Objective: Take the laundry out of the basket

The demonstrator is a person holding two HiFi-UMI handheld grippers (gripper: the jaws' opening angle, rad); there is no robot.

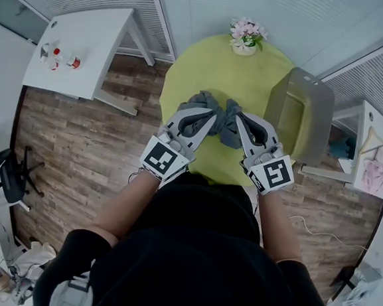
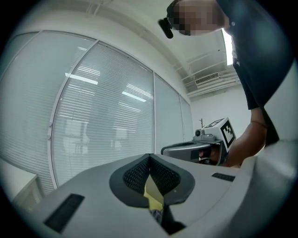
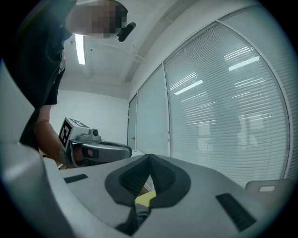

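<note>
Laundry grey, on table | left hand-held gripper, right hand-held gripper closed

Laundry: dark grey crumpled cloth garment, soft, matt. round yellow-green tabletop: smooth, matt. grey plastic basket at its 3 o'clock: smooth. brown plank floor: wood-grain.

head view looks steeply down over green table. gripper views ride close behind own jaws, level; left's shows right gripper, right's shows left gripper.
</note>
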